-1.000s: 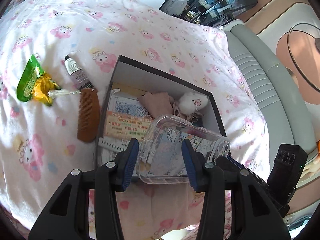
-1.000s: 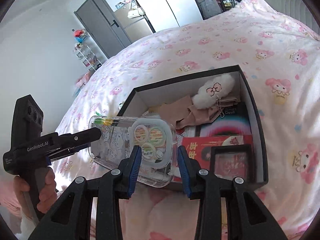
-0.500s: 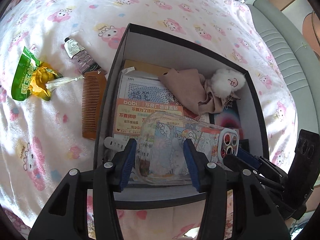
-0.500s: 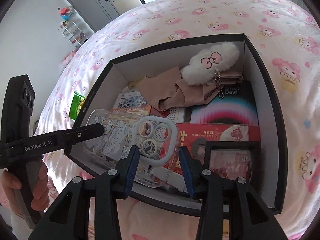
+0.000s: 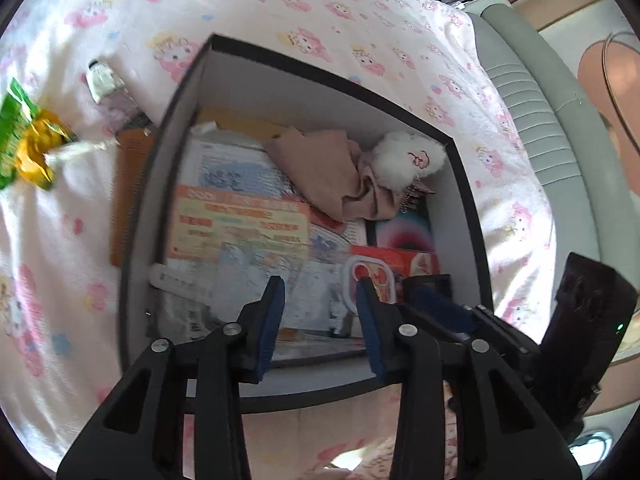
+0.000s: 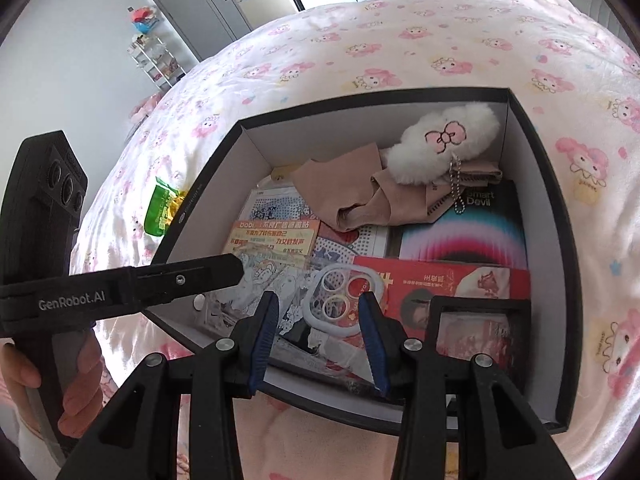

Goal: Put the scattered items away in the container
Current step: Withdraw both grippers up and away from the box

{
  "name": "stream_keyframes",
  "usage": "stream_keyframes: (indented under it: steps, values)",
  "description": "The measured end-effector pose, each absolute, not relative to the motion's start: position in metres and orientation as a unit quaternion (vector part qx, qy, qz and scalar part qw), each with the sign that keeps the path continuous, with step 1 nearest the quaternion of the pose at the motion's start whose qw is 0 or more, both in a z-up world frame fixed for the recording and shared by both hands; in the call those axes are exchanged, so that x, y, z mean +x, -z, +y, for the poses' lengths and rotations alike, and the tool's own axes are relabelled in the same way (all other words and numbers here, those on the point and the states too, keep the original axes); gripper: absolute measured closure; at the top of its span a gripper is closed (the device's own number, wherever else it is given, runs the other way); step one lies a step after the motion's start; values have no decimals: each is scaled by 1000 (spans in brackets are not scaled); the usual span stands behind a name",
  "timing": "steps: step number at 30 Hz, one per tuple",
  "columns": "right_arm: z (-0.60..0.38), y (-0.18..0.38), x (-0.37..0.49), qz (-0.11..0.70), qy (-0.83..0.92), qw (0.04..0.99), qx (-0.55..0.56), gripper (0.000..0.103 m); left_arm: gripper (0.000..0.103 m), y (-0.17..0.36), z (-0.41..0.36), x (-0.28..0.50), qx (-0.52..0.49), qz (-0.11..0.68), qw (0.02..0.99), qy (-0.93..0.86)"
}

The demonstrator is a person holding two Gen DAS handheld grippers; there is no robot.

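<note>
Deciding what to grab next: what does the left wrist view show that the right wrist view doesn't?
Only the left wrist view shows the wooden comb and the small tube on the bed, left of the box. Only the right wrist view shows the hand holding the left gripper. Both show the green snack packet outside the box, and the clear phone case lying inside it.

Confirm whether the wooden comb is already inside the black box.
No. The comb lies on the bedsheet just outside the box's left wall.
</note>
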State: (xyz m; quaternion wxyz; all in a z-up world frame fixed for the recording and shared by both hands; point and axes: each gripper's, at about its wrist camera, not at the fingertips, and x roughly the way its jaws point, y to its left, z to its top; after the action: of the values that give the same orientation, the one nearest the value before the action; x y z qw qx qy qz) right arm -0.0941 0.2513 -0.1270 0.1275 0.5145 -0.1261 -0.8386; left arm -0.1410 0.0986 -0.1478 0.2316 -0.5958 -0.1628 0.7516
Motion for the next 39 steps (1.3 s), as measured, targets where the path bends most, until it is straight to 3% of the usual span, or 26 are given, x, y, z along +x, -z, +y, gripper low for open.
stream_keyframes:
  steps: [5, 8, 13, 27, 39]
  values:
    - [239, 137, -92, -87, 838, 109, 528, 65, 67, 166, 112, -142, -625, -130, 208, -741]
    - [242, 137, -94, -104, 831, 115, 534, 65, 67, 164, 112, -141, -623, -130, 208, -743]
    - [247, 116, -82, -133, 844, 119, 506, 65, 67, 129, 100, -118, -568, -135, 238, -776]
    - [196, 58, -27, -101, 880, 154, 438, 65, 66, 61, 39, -45, -471, -159, 253, -830]
    - [145, 71, -22, -83, 870, 191, 447, 65, 65, 75, -15, -24, -459, -172, 206, -847]
